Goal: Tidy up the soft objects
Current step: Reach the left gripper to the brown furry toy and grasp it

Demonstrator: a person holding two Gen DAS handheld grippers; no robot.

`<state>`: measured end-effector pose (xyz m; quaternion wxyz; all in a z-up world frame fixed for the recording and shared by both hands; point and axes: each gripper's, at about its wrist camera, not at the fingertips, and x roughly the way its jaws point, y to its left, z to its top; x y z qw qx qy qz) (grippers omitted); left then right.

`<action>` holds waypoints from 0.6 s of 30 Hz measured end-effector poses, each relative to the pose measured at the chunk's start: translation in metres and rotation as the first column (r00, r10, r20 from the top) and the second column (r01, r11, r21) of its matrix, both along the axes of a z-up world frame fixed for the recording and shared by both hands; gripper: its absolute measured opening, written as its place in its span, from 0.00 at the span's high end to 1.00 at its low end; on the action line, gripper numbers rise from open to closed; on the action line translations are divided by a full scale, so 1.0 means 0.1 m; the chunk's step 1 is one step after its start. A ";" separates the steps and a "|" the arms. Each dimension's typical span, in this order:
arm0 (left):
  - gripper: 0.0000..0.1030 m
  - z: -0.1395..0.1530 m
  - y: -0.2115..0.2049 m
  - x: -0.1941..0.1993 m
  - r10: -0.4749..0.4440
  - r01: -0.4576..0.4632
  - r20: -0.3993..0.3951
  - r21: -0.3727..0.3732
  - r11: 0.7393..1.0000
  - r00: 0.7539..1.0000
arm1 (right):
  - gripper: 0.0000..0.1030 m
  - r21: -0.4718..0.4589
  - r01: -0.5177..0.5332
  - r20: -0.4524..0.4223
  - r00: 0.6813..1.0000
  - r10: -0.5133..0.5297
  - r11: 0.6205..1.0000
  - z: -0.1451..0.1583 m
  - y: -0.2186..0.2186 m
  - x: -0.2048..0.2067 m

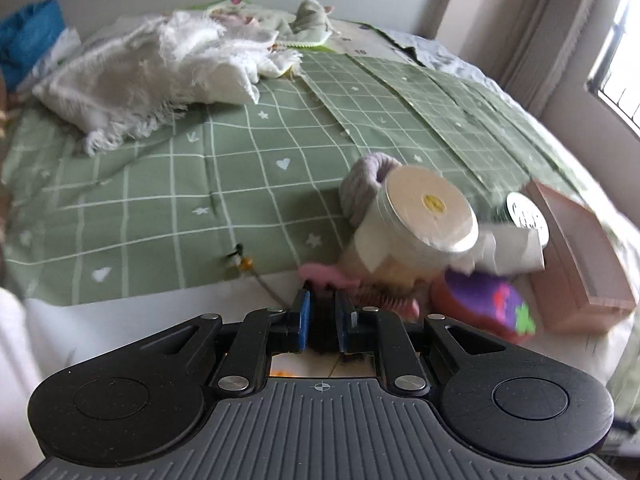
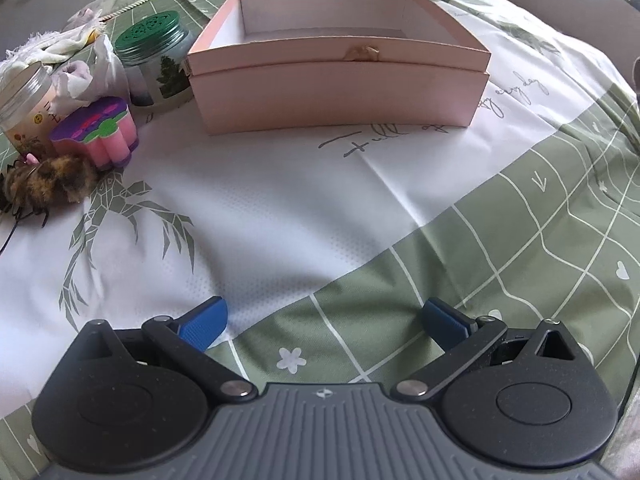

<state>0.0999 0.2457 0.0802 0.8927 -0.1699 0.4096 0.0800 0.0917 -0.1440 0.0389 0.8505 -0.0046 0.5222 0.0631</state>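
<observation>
The left claw has its blue pads drawn almost together on something dark and fuzzy whose identity the blur hides, just in front of a pink comb-like piece and a clear jar with a cream lid. The right claw hangs spread wide and empty above the bed, with the open pink box lying ahead of it on the white part of the cover. To the box's left cluster a green-lidded jar, a purple-and-pink foam flower and a furry bee toy, while a white fringed blanket lies heaped at the bed's far side.
</observation>
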 end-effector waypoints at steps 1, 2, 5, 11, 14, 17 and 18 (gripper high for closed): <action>0.85 -0.04 0.01 0.07 0.001 -0.001 -0.018 -0.014 1.000 1.000 | 0.00 -0.008 -0.003 0.007 1.000 0.003 1.000 0.00 0.01 -0.02; 0.85 -0.10 0.02 0.12 0.006 -0.007 -0.037 -0.020 1.000 0.999 | 0.00 -0.018 -0.006 0.016 1.000 0.007 1.000 0.01 0.01 -0.03; 0.84 -0.22 -0.09 0.16 -0.019 0.021 -0.072 0.035 0.999 0.997 | 0.00 -0.051 -0.015 0.054 0.998 0.018 0.999 -0.01 0.02 -0.07; 0.64 -0.31 -0.29 0.16 -0.065 0.081 -0.076 0.232 0.969 0.995 | 0.00 -0.081 -0.029 0.093 0.995 0.036 0.996 0.00 0.07 -0.14; 0.52 -0.33 -0.29 0.14 -0.021 0.040 -0.072 0.279 0.959 0.997 | 0.00 -0.054 -0.025 0.087 0.996 0.030 0.998 0.00 0.04 -0.12; 0.58 -0.36 -0.26 0.12 -0.056 0.066 -0.058 0.197 0.978 0.997 | 0.00 -0.043 -0.018 0.091 0.996 0.022 0.999 0.00 0.05 -0.13; 0.59 -0.39 -0.25 0.12 -0.079 0.085 -0.049 0.135 0.987 0.996 | 0.00 -0.042 -0.019 0.093 0.995 0.023 0.999 0.00 0.05 -0.14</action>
